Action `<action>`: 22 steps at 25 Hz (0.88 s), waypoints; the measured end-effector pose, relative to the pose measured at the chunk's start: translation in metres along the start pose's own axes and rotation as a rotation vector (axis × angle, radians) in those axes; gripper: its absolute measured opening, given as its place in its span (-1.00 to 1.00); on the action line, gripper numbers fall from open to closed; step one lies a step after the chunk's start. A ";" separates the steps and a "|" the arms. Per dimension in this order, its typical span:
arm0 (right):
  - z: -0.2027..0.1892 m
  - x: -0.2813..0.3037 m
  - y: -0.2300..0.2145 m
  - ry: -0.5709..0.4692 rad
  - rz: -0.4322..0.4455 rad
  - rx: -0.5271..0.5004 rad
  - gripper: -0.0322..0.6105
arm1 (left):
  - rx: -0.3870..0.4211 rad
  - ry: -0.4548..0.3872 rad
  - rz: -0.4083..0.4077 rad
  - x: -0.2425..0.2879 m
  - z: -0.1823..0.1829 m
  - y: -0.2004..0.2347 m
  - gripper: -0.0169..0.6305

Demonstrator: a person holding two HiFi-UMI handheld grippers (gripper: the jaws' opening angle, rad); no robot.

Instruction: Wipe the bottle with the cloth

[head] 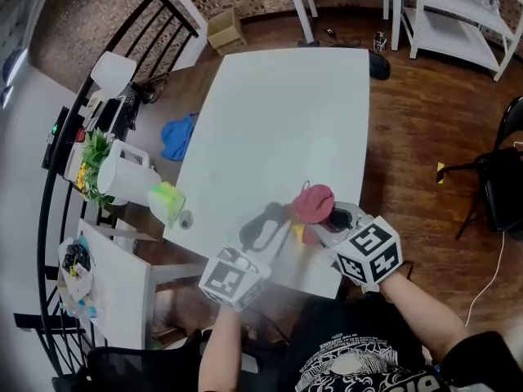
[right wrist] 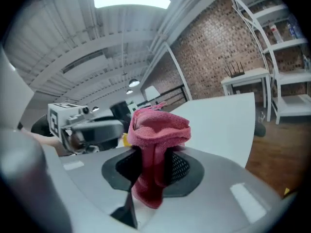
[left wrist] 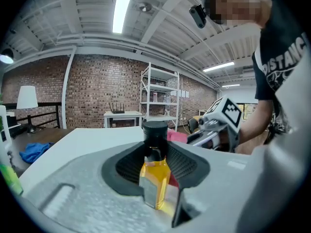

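Note:
A small bottle [left wrist: 155, 176] of yellow liquid with a black cap stands upright between the jaws of my left gripper [left wrist: 156, 171], which is shut on it. In the head view the left gripper [head: 265, 229] hovers over the near edge of the white table [head: 278, 121], and the bottle [head: 299, 233] shows only as a yellow patch. My right gripper [right wrist: 154, 171] is shut on a bunched pink cloth [right wrist: 156, 135]. The cloth [head: 314, 203] hangs just right of the bottle, close to it. Each gripper shows in the other's view.
On a side table at the left stand a white pitcher [head: 124, 174], a green plant [head: 94, 158] and a yellow-green cup [head: 167, 201]. A blue cloth [head: 176, 137] lies on the floor by the table's left edge. White shelves [head: 458, 15] stand at the far right.

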State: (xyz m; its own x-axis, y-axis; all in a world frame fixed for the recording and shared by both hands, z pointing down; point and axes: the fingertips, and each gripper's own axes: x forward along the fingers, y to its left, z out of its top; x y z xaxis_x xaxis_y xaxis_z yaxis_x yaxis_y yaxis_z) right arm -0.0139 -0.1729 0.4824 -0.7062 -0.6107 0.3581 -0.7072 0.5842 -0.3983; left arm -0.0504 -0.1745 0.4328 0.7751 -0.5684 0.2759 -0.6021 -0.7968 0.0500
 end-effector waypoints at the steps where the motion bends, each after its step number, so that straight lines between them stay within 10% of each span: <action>1: 0.012 -0.010 0.012 -0.058 0.022 -0.037 -0.60 | 0.001 -0.001 0.002 0.000 0.000 0.000 -0.51; 7: 0.026 -0.030 0.065 -0.135 0.153 -0.257 -0.60 | -0.012 0.005 0.026 0.003 0.001 -0.001 -0.51; 22: -0.048 0.015 0.040 0.095 0.150 -0.261 -0.60 | -0.064 -0.038 0.232 0.004 -0.005 0.003 -0.52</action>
State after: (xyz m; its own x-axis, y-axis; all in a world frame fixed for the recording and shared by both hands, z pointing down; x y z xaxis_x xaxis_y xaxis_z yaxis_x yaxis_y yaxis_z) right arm -0.0538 -0.1331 0.5124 -0.7946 -0.4617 0.3942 -0.5711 0.7889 -0.2271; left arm -0.0503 -0.1785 0.4384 0.6207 -0.7429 0.2506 -0.7747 -0.6303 0.0504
